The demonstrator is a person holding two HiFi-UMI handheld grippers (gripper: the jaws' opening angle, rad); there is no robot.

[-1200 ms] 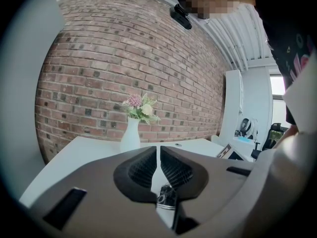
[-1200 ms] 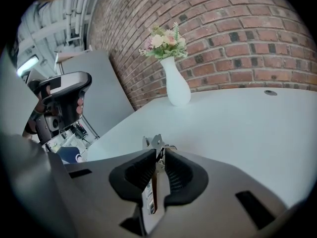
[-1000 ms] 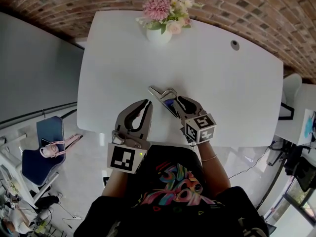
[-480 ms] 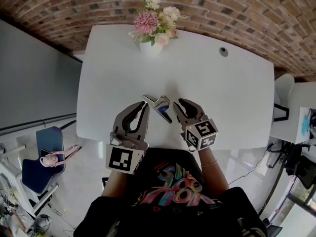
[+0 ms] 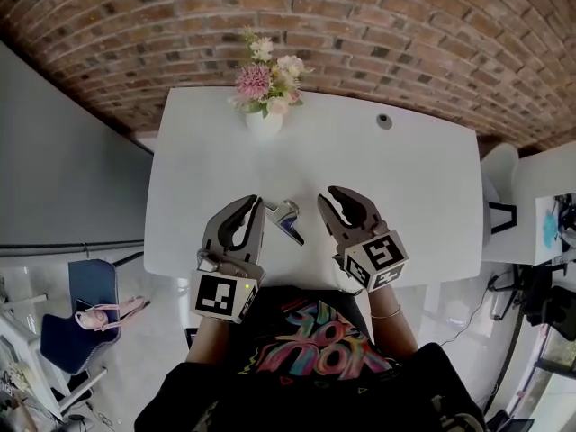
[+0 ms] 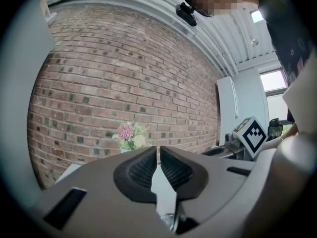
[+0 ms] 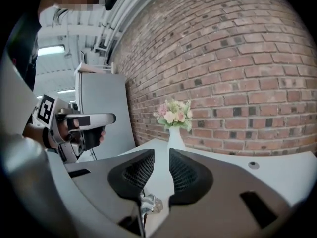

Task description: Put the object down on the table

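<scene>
A small silver and blue metal object lies on the white table, near its front edge. It rests between my two grippers and touches neither. My left gripper is just left of it, its pads almost meeting with nothing between them. My right gripper is a little to the object's right, and a narrow empty gap shows between its pads. Neither gripper view shows the object itself.
A white vase of pink and cream flowers stands at the table's far edge, also seen as the vase and the vase. A round cable hole sits at the far right. A brick wall lies behind, and a blue chair below left.
The right gripper, which was against the object one second ago, has drawn off to the right. The object now lies alone on the table. The head view has tilted up.
</scene>
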